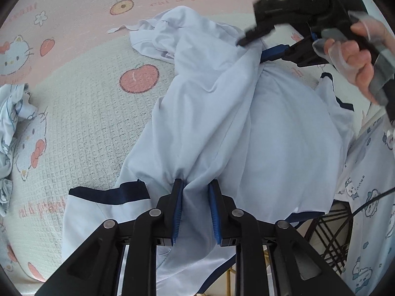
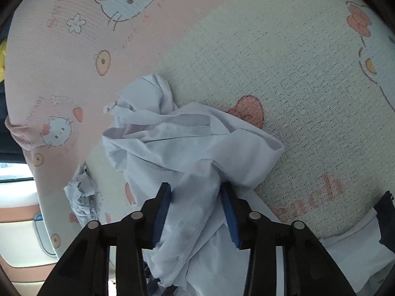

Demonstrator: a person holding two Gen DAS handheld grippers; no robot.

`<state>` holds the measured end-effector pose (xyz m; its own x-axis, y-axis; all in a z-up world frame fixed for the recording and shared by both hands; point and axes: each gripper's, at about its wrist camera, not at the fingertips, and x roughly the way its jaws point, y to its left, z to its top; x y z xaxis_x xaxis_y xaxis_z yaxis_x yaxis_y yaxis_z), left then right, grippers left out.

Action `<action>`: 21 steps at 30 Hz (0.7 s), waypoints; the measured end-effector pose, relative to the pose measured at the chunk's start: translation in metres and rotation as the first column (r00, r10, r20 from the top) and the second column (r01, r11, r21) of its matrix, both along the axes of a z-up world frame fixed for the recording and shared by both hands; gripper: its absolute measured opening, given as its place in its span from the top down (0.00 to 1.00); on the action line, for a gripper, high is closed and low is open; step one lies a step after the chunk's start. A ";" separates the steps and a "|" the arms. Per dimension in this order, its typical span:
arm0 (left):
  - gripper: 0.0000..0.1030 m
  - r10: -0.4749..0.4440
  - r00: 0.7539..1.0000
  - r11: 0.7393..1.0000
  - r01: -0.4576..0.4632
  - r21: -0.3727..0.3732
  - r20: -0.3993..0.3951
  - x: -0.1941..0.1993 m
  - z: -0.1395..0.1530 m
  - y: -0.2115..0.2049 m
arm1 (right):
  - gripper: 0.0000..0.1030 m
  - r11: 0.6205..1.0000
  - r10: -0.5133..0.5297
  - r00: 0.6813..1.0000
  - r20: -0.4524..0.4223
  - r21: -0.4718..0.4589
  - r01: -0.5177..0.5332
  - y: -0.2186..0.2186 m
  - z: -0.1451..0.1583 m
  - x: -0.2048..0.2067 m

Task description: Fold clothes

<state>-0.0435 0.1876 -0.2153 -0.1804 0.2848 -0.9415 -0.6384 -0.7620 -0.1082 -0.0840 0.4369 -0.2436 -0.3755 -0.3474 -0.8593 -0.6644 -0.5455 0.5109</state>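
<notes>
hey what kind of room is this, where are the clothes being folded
Most likely a bedroom at home. A pale shirt lies on a bed cover printed with cartoon cats and apples, and another crumpled garment sits at its edge.

Soft daylight, fisheye-warped edges, slight blur

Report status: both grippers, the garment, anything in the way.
Left gripper and right gripper both clamped on bunched cloth. Pale blue shirt with navy trim crumpled, unfolded, on cartoon-cat bedspread. Second crumpled printed garment lies apart.
</notes>
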 end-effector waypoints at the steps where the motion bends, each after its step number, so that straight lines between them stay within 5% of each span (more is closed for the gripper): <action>1: 0.82 0.006 1.000 1.000 -0.006 0.008 0.002 -0.001 -0.001 -0.001 | 0.88 1.000 0.005 1.000 0.003 0.015 -0.006 -0.001 0.000 0.000; 7: 0.82 0.033 0.999 0.999 -0.033 0.026 -0.015 0.002 0.003 -0.001 | 0.95 0.998 0.019 0.997 -0.073 0.057 -0.015 -0.005 0.019 0.009; 11: 0.93 0.010 0.998 1.000 -0.009 0.028 -0.061 0.009 0.012 -0.001 | 0.95 0.993 0.052 0.987 -0.155 0.109 -0.035 -0.015 0.047 0.016; 21: 0.95 0.118 0.987 0.985 -0.101 0.143 -0.113 -0.020 0.066 -0.035 | 0.96 0.974 0.143 0.958 -0.249 0.208 -0.092 -0.045 0.105 -0.025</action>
<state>-0.0632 0.1524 -0.1497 -0.3269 0.3810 -0.8649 -0.5667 -0.8114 -0.1432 -0.1085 0.3917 -0.1384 -0.5616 -0.2405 -0.7917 -0.4475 -0.7166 0.5351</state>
